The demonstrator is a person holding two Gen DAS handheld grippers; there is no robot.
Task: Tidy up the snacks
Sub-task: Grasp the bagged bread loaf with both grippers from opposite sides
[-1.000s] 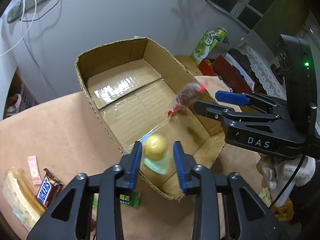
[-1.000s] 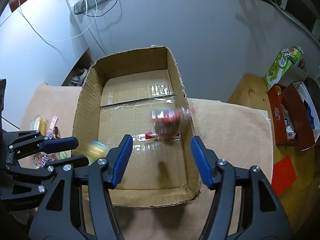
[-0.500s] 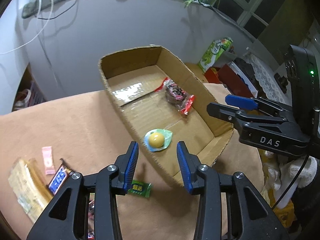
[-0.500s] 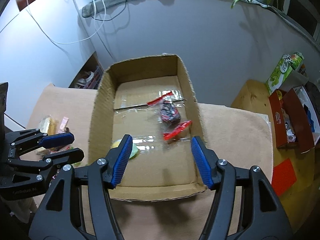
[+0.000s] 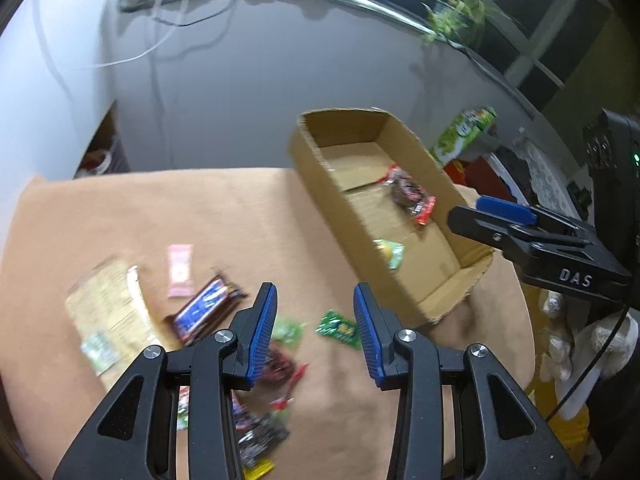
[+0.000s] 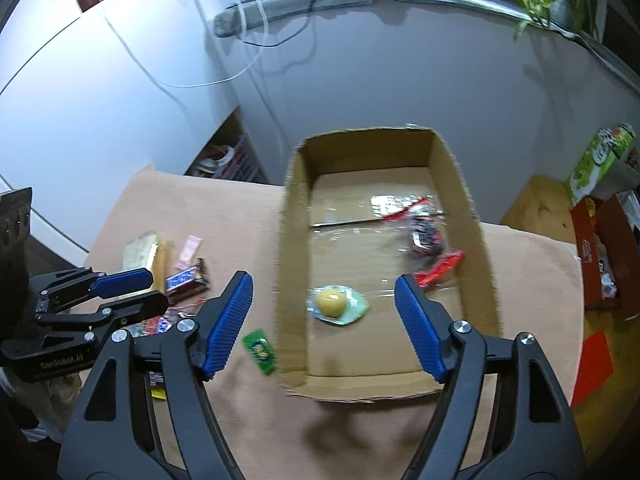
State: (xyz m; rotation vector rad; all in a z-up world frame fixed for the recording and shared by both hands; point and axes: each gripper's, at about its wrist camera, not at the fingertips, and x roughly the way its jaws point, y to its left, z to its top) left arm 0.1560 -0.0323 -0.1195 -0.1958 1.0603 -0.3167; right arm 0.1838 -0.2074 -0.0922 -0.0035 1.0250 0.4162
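Observation:
An open cardboard box (image 6: 292, 216) stands on the tan table; it also shows in the left wrist view (image 5: 320, 196). Inside lie a yellow ball candy on green wrapper (image 6: 334, 304) and a red-ended dark snack packet (image 6: 428, 236). My left gripper (image 5: 314, 328) is open and empty above loose snacks left of the box: a small green packet (image 5: 338, 328), a blue chocolate bar (image 5: 204, 312), a pink packet (image 5: 180, 270) and a yellow-green bag (image 5: 108, 312). My right gripper (image 6: 324, 320) is open and empty over the box's near end.
A green carton (image 6: 600, 160) and a red box (image 6: 604, 256) stand to the right beyond the table. A grey wall with cables rises behind the box. More wrapped snacks (image 5: 264, 432) lie under my left gripper near the table's front.
Both snacks dropped from my grippers into the box. Both grippers pulled back; the left one swung left over the loose snacks.

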